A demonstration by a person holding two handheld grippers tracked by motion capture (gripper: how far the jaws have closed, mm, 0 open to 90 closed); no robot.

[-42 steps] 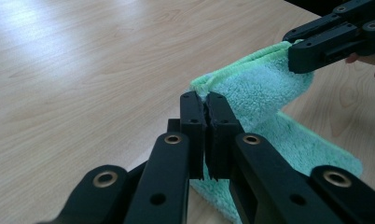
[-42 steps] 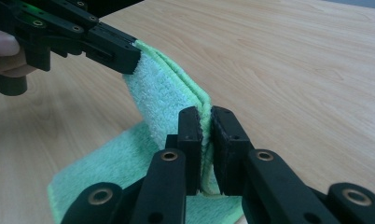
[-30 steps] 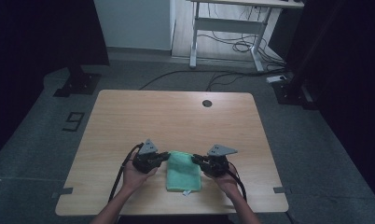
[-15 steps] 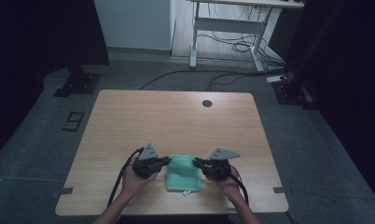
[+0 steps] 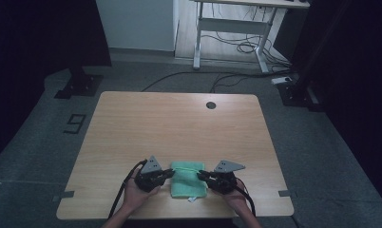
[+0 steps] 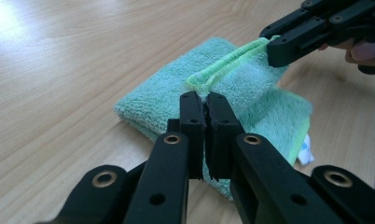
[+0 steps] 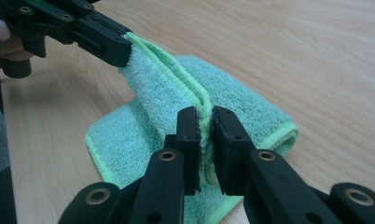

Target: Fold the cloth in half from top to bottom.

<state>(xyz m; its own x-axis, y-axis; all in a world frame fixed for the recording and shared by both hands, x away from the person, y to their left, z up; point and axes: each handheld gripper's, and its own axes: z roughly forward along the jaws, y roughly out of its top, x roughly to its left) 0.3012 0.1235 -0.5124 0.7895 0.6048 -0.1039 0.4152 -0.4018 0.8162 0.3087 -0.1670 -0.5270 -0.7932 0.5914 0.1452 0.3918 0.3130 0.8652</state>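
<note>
A green terry towel [image 5: 188, 186] lies folded near the table's front edge, between my two grippers. My left gripper [image 5: 170, 174] is shut on the towel's bright green hem [image 6: 223, 63] at its left end, seen close up as the left gripper [image 6: 204, 100]. My right gripper [image 5: 200, 175] pinches the same hem at the other end, shown near as the right gripper [image 7: 205, 122] on the towel [image 7: 251, 107]. The hem is raised a little above the layers below. A white tag [image 5: 191, 198] sticks out at the towel's near edge.
The wooden table [image 5: 179, 123] has a dark round hole [image 5: 210, 105] near its far edge. Beyond it stand a white desk frame [image 5: 229, 28] with cables on the floor, and black stand bases [image 5: 77, 83] at the sides.
Both hands have drawn back toward the near edge of the table, carrying the pinched hem with them over the towel.
</note>
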